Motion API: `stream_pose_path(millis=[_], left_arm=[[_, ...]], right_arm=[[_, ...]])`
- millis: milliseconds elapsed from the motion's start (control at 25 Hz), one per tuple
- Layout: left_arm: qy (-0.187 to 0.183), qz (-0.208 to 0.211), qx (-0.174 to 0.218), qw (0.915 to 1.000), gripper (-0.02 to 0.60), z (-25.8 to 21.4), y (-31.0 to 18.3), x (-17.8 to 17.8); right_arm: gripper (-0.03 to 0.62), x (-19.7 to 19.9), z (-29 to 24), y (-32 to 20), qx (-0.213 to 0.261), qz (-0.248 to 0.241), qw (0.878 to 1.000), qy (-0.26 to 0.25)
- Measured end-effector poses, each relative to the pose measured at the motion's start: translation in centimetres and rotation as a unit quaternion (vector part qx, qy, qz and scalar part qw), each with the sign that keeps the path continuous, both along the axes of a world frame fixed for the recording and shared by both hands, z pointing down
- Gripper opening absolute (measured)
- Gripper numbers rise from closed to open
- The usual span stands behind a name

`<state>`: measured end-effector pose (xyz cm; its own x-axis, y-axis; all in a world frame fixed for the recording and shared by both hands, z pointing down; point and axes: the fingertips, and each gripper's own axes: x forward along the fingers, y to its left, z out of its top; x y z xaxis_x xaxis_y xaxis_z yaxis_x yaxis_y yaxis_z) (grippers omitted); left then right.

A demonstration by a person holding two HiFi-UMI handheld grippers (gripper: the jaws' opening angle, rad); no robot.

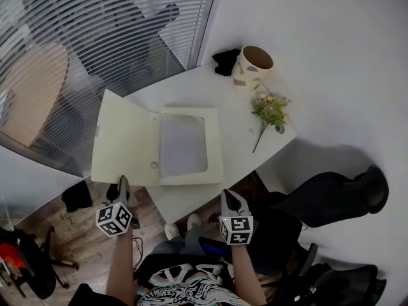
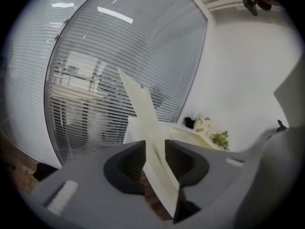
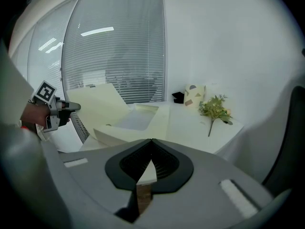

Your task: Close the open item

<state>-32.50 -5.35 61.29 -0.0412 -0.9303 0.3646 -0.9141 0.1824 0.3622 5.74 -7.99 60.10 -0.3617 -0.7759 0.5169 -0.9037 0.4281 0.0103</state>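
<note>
A flat cream box (image 1: 215, 146) lies open in the middle of the white table (image 1: 245, 142), its shallow tray showing only a pale grey inner surface with nothing lying in it. Its lid (image 1: 124, 139) is hinged along the tray's left side and folds out to the left, reaching past the table's left edge in front of the window blinds (image 1: 95, 30). At the far end of the table stands a speckled cup (image 1: 255, 65); its brown inside shows no contents from above. A small black object (image 1: 225, 61) sits just left of the cup, touching or nearly touching it, and a sprig of green and yellow flowers (image 1: 269, 110) lies on the table on the near side of the cup, to the right of the box. The left gripper (image 1: 122, 182) is at the lid's near edge. In the left gripper view its jaws pinch that cream panel, which runs up and away between them at a tilt, raised off the level of the tray. The right gripper (image 1: 228, 195) hangs at the table's near edge, just near and right of the tray's near right corner and not touching the box. The right gripper view shows its jaws pressed together at the tips with nothing gripped, the open box beyond them to the left.
</note>
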Motion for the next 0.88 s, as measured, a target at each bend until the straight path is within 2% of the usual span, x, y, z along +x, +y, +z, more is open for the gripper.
stream_pose_path(millis=[200,440,880], left_arm=[[0.002,-0.009,0.000,1.0000,0.165,-0.1,-0.3,-0.4],[-0.019,-0.011,-0.002,0.9998,0.110,0.0,-0.7,-0.7],[-0.019,-0.041,-0.003,0.9990,0.104,0.2,-1.0,-1.4]], right_arm=[[0.000,0.2,0.4,-1.0,-0.012,0.001,1.000,0.002],[0.000,-0.2,1.7,-2.8,-0.022,-0.014,1.000,0.001],[0.000,0.3,3.8,-3.5,-0.040,-0.029,0.999,-0.006]])
